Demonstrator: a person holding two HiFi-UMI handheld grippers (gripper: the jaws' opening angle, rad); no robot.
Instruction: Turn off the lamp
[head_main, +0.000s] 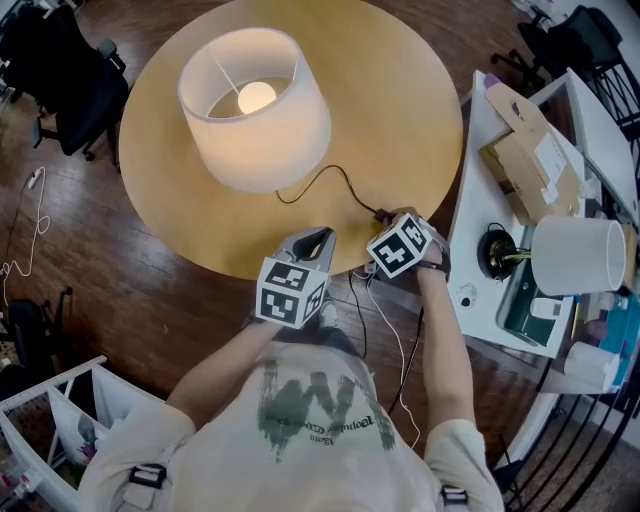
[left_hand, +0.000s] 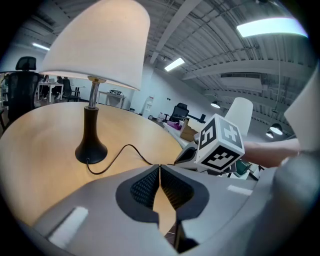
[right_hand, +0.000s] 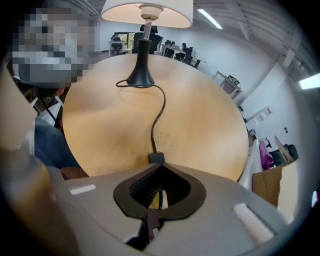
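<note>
Nearest the head camera, a pale printed T-shirt (head_main: 310, 420) fills the lower frame, and both forearms reach to the near rim of a round wooden table (head_main: 400, 110). Left gripper (left_hand: 159, 166): fingers pressed together at the tips with nothing between them; bare tabletop shows through the hollow behind the ribbed pads (left_hand: 142, 187). Right gripper (right_hand: 158, 166), just right of the left fingers and pointing steeply down: fingers closed, pinching the black cord (right_hand: 159, 120), which threads through the hollow between its pads. A small black switch block (right_hand: 156, 158) sits on the cord right at the right fingertips. From there the cord curves away across the wood to the lamp (head_main: 255, 120), which stands well beyond both sets of fingers, ahead and left of the left gripper. Its dark flared base (left_hand: 90, 145) rests upright on the table; under the white drum shade (head_main: 290, 140) the bulb (head_main: 256, 97) glows, so the lamp is lit. Farther right of the right fingers, off the round table, a cardboard box (head_main: 530, 160) lies on a white side table (head_main: 480, 290). Beyond the lamp, at far left, stands a black office chair (head_main: 60, 60)
</note>
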